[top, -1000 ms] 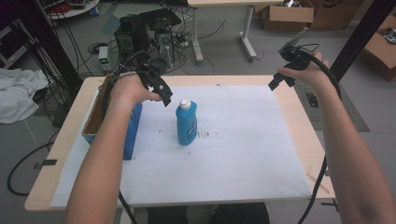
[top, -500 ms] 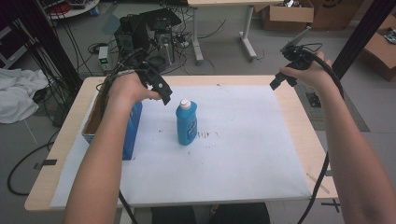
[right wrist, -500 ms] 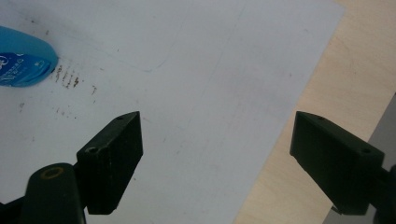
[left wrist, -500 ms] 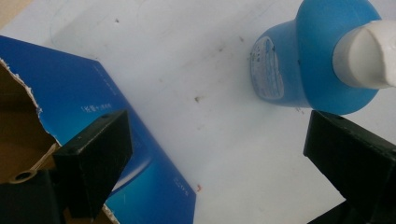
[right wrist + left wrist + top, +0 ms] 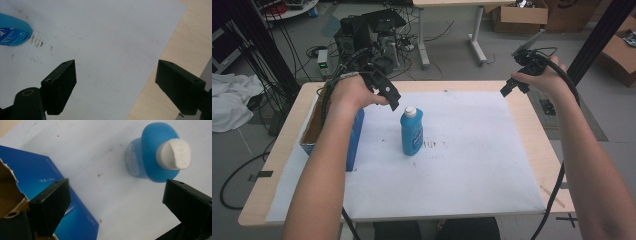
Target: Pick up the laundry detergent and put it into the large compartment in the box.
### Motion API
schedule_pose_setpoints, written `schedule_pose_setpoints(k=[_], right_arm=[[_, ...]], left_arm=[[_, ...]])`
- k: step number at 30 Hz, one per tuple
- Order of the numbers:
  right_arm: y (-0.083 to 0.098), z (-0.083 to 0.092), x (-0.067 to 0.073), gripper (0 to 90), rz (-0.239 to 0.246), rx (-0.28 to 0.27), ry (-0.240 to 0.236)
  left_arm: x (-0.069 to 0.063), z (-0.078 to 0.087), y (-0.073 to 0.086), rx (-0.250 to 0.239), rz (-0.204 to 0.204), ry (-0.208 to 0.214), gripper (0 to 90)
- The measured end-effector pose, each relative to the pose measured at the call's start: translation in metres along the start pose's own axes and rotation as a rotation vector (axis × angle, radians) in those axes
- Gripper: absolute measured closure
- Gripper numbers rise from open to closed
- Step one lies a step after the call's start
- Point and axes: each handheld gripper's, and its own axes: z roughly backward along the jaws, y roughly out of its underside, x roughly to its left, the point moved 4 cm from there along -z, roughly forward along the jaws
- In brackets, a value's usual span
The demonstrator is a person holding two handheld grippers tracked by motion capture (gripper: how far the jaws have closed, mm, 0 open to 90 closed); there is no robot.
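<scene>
Blue bottle [image 5: 411, 132] stands upright near the middle of the white paper sheet [image 5: 472, 165] covering the table [image 5: 532, 135], white cap [image 5: 174, 154] on top. Left gripper [image 5: 391, 97] hovers just above and to the left of the cap, jaws spread wide, holding nothing; in the left gripper view the cap sits toward the right jaw rather than centred in the gap. An open blue box [image 5: 354, 140] with a torn cardboard lining stands just beside the bottle on the left, its wall near the left jaw. Right gripper [image 5: 511, 89] hangs over the far right edge of the sheet, well apart from the bottle, jaws likewise spread and empty. Judgement: the step in hand looks like a reach for the bottle with the left gripper. Risks: off-centre approach means the right jaw could land on the cap or shoulder first and tip the tall, narrow bottle; the smooth rounded body may slip if pinched high on the neck; the left jaw could catch the box wall on the way down, shoving the box or blocking closure.
</scene>
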Motion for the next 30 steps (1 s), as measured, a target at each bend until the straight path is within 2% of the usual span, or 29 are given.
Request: schedule_pose_setpoints(k=[5, 12, 16, 30], right_arm=[[0.001, 0.000, -0.001, 17.5, -0.004, -0.003, 0.000], [0.002, 0.000, 0.000, 17.5, -0.002, -0.004, -0.003], [0.002, 0.000, 0.002, 17.5, 0.001, -0.007, -0.005], [0.004, 0.000, 0.000, 17.5, 0.000, -0.017, -0.008]], left_arm=[[-0.005, 0.003, -0.004, -0.022, 0.035, 0.014, 7.5], [-0.019, 0.003, -0.011, -0.036, 0.054, 0.046, 8.3], [-0.026, 0.002, -0.015, -0.033, 0.056, 0.039, 9.2], [-0.045, -0.010, -0.026, -0.035, 0.057, 0.058, 10.2]])
